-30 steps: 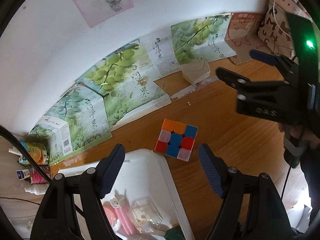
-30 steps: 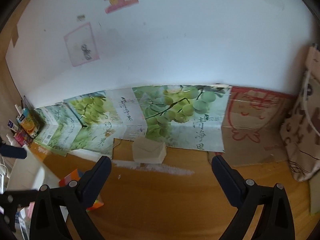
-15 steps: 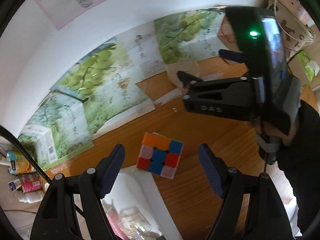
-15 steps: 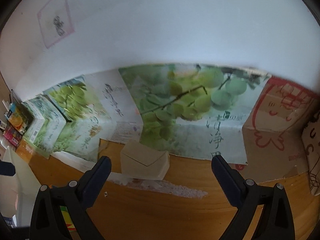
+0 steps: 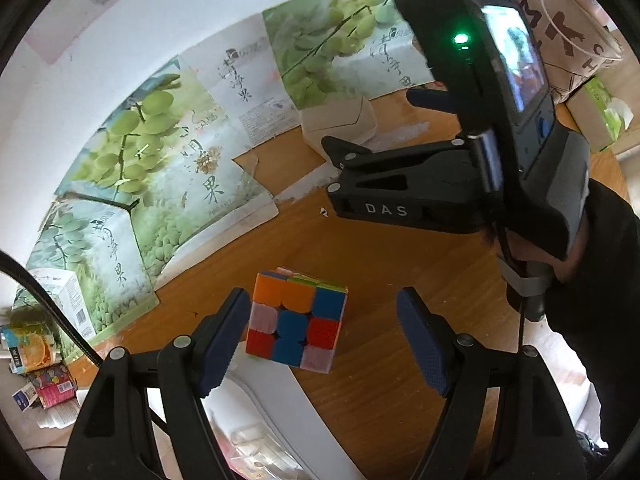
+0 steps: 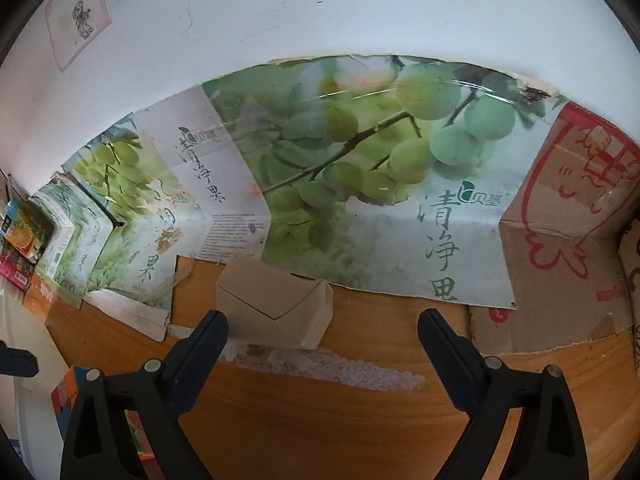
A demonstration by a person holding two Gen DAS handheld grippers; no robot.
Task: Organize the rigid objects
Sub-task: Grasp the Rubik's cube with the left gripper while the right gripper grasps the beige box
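Observation:
A multicoloured puzzle cube (image 5: 296, 320) rests on the wooden table, partly against the white bin (image 5: 304, 404). My left gripper (image 5: 322, 340) points down over it, open. The cube stands between the fingers, nearer the left pad (image 5: 224, 338), with a gap on both sides. In the right wrist view a small beige cardboard box (image 6: 276, 308) sits by the wall. My right gripper (image 6: 324, 340) is open with its jaws closing slightly. The box lies at the fingertips, close to the left fingertip (image 6: 210, 336), untouched. The left wrist view shows the right gripper (image 5: 376, 124) flanking that box (image 5: 340, 120).
Flattened cartons (image 6: 360, 184) printed with green fruit lean along the wall, then brown cardboard (image 6: 560, 248). The white bin holds small clear and pink items. Snack packets (image 5: 36, 364) lie far left. A printed tote bag (image 5: 568, 28) and a green carton (image 5: 600, 116) stand at the right.
Both grippers have come down and closer. The cube now stands between the left fingers instead of ahead of them. The beige box has grown larger in the right wrist view.

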